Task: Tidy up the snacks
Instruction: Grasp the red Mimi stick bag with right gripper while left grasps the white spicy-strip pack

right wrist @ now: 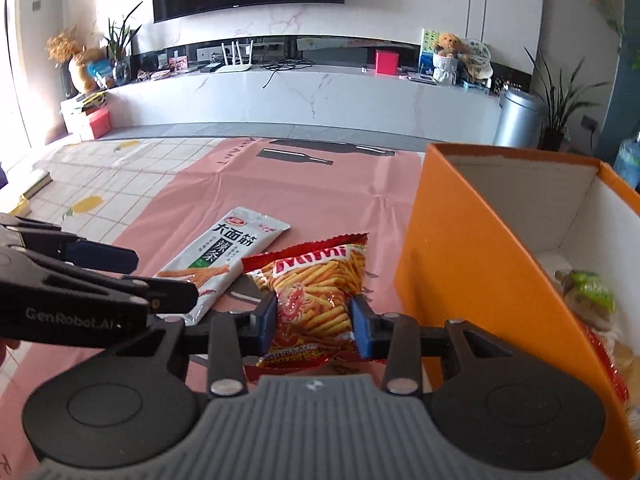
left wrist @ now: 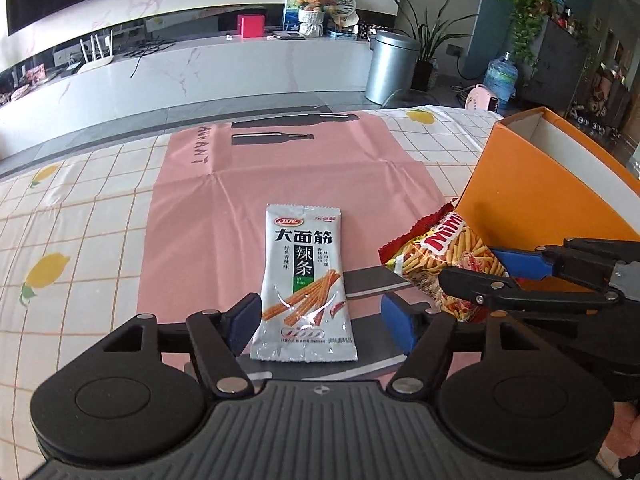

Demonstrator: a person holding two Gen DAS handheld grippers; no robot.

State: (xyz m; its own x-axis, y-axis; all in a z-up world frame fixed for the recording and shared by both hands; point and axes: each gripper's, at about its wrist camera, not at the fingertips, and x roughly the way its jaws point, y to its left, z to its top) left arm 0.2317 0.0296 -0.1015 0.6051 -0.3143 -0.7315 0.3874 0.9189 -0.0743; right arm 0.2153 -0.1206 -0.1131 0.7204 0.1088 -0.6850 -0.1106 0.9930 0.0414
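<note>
A silver spicy-strip packet (left wrist: pixel 306 284) lies flat on the pink mat (left wrist: pixel 224 208), between the wide-open fingers of my left gripper (left wrist: pixel 320 322); it also shows in the right wrist view (right wrist: pixel 228 256). My right gripper (right wrist: pixel 314 326) is shut on a red Mimi snack bag (right wrist: pixel 320 296), seen from the side in the left wrist view (left wrist: pixel 444 264). An open orange box (right wrist: pixel 480 280) stands just right of it, with several snack packs (right wrist: pixel 592 300) inside.
The checked lemon-print tablecloth (left wrist: pixel 80 216) covers the table around the mat. The orange box (left wrist: pixel 532 188) stands at the table's right side. My left gripper (right wrist: pixel 120 280) is seen from the side. A TV cabinet and a metal bin (left wrist: pixel 390 66) stand beyond the table.
</note>
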